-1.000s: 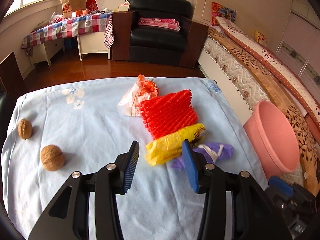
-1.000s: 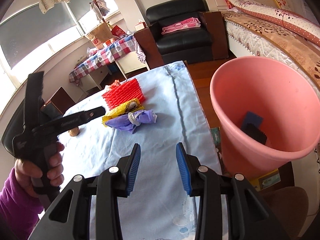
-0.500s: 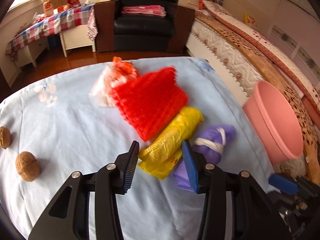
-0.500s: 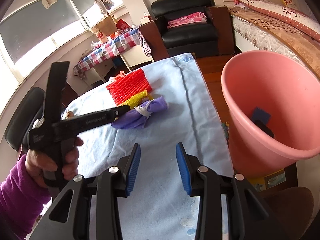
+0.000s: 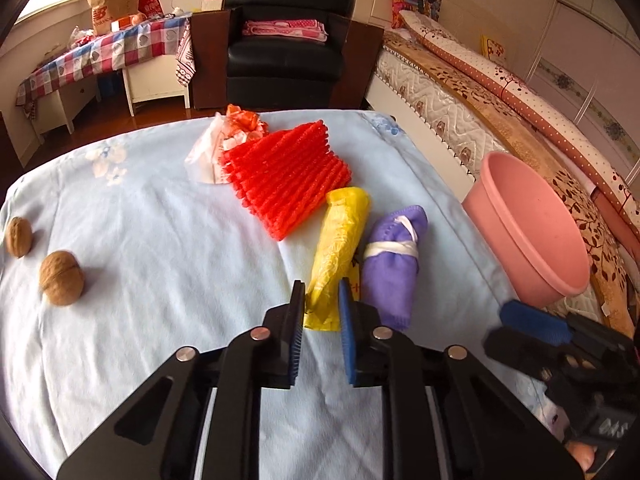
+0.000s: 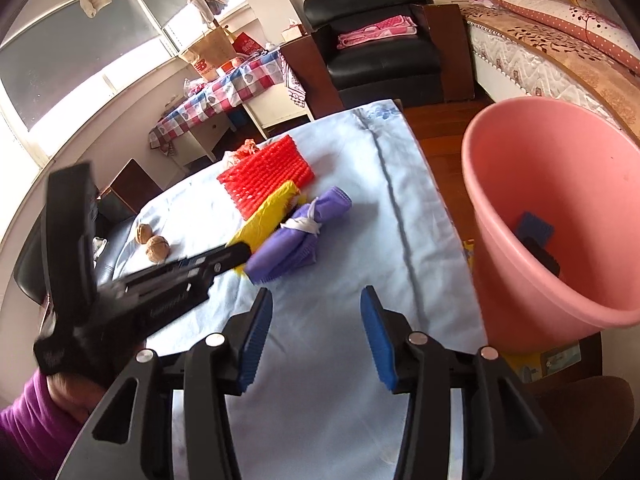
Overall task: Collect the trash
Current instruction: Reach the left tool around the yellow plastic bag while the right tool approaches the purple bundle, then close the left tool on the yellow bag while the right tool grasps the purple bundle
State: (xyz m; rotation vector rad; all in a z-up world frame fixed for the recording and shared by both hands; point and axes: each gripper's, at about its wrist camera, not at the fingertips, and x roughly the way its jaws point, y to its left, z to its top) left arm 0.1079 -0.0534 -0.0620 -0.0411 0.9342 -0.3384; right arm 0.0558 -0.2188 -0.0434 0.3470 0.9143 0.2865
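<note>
On the light blue tablecloth (image 5: 160, 220) lie a rolled yellow plastic bag (image 5: 342, 232), a purple cloth bundle tied with white (image 5: 394, 264), a red foam net (image 5: 286, 176) and a white-and-orange bag (image 5: 216, 148). My left gripper (image 5: 320, 292) is closing its jaws on the near end of the yellow bag (image 6: 266, 208), and the pads touch it. The left gripper (image 6: 240, 250) also shows from the right wrist. My right gripper (image 6: 316, 296) hovers over the cloth near the pink bucket (image 6: 500, 260); its jaws are opening with nothing between them.
The pink bucket (image 5: 500, 232) stands off the table's right edge, with a blue and a black item (image 6: 536, 232) inside. Two walnuts (image 5: 62, 278) (image 5: 18, 237) rest at the left. Beyond the table are a black armchair (image 5: 284, 40), a checked side table (image 5: 104, 52) and a bed (image 5: 480, 92).
My left gripper came forward and down onto the yellow bag, and its jaws narrowed from wide apart to pinching the bag's end. The right gripper's jaws spread wider.
</note>
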